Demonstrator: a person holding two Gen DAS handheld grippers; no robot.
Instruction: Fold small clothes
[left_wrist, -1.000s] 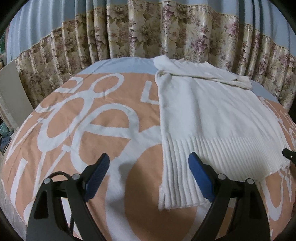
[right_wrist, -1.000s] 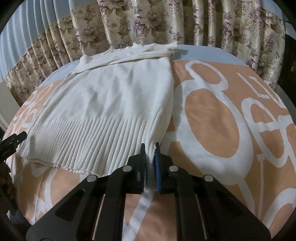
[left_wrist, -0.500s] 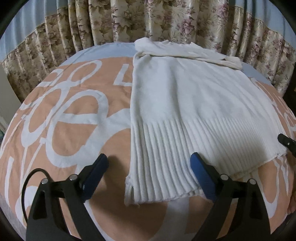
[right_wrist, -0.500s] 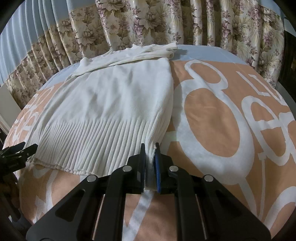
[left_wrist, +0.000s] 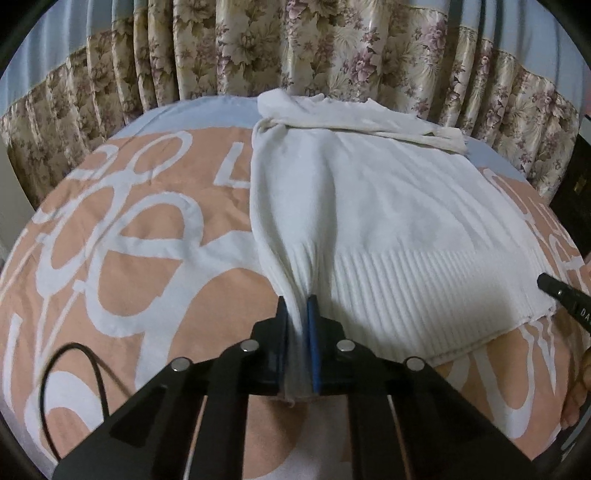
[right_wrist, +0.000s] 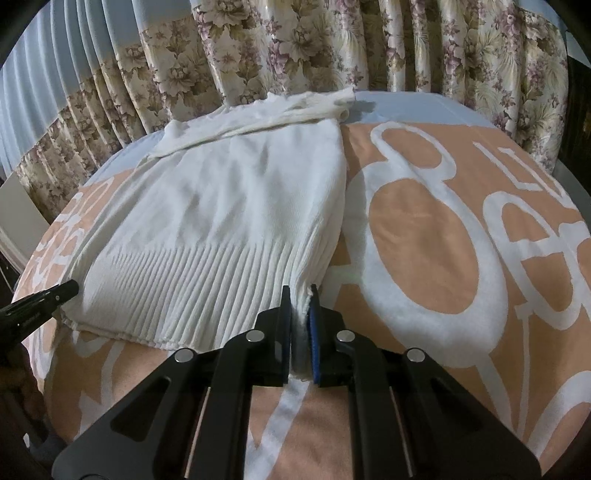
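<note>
Now, left gripper (left_wrist: 297, 314): fingers (left_wrist: 312, 332) closed nearly together on a bunched pinch of the white sweater (left_wrist: 388, 221) at its ribbed hem (left_wrist: 406, 291), the left corner.
Right gripper (right_wrist: 300, 308): fingers (right_wrist: 314, 332) pressed just as close on the hem's right corner (right_wrist: 303, 299), cloth wedged between the pads.
Handling: soft, light knit by the look of it; it sags and gathers into a ridge above the left grip, so it should drape rather than hold shape, and the ribbing probably stretches.
Where to hold: the two hem corners seem right, since they spread the bottom edge.
Place: sweater lies flat on the bed's peach-and-white bedspread (left_wrist: 129, 258), floral curtain (left_wrist: 332, 55) behind.
Long axis: runs from 6 o'clock to 12 o'clock in both views.
Pointing: hem nearest the fingers, folded sleeves (right_wrist: 277, 114) and shoulders at 12 o'clock.
</note>
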